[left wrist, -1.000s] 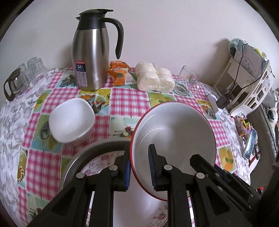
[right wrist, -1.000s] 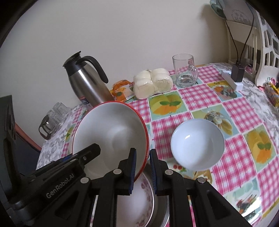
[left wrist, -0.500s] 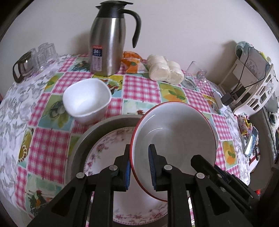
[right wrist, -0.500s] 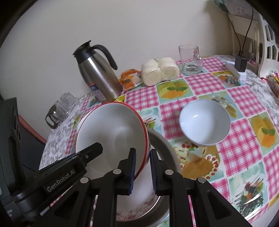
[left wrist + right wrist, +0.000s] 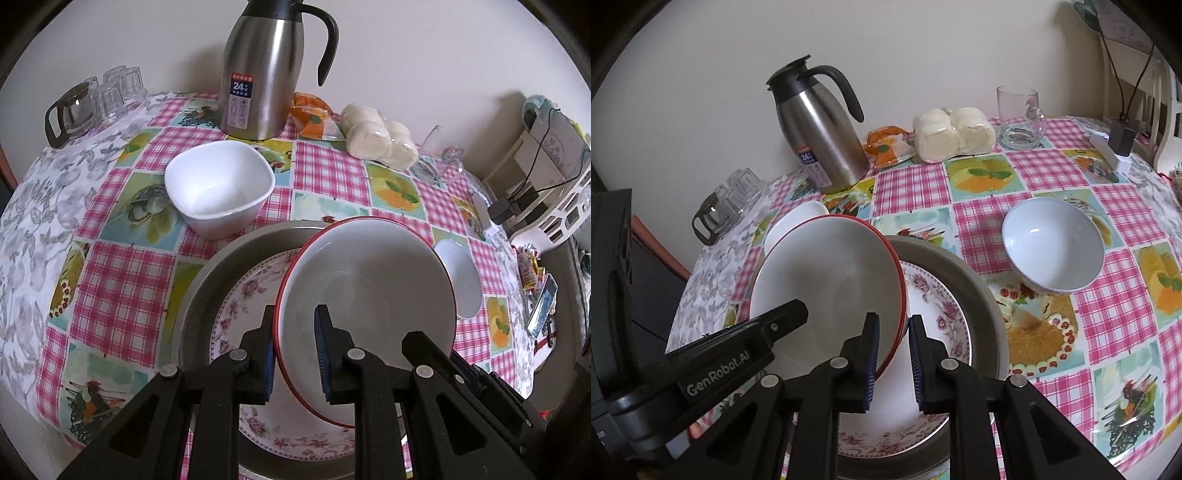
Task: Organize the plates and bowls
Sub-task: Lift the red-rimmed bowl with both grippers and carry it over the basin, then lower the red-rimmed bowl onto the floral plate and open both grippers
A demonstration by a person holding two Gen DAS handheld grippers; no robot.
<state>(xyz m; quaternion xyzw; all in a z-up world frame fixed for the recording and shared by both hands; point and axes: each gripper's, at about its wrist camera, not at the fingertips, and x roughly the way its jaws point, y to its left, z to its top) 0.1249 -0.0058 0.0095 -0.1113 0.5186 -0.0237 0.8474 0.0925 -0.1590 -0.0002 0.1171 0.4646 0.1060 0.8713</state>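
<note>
Red-rimmed bowl (image 5: 369, 295), frame centre, pinched on opposite rims by left gripper (image 5: 295, 350) and right gripper (image 5: 892, 360), above floral plate (image 5: 251, 295).

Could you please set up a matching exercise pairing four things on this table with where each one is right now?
Things:
1. red-rimmed bowl
2. floral plate
3. squarish white bowl
4. glass mug

Places:
A. inside the metal pan
B. near the wall, beside the wrapped buns
C. on the tablecloth, before the steel jug
D. gripped by both claws

Pairs: 1-D, 2-A, 3-C, 4-B
</note>
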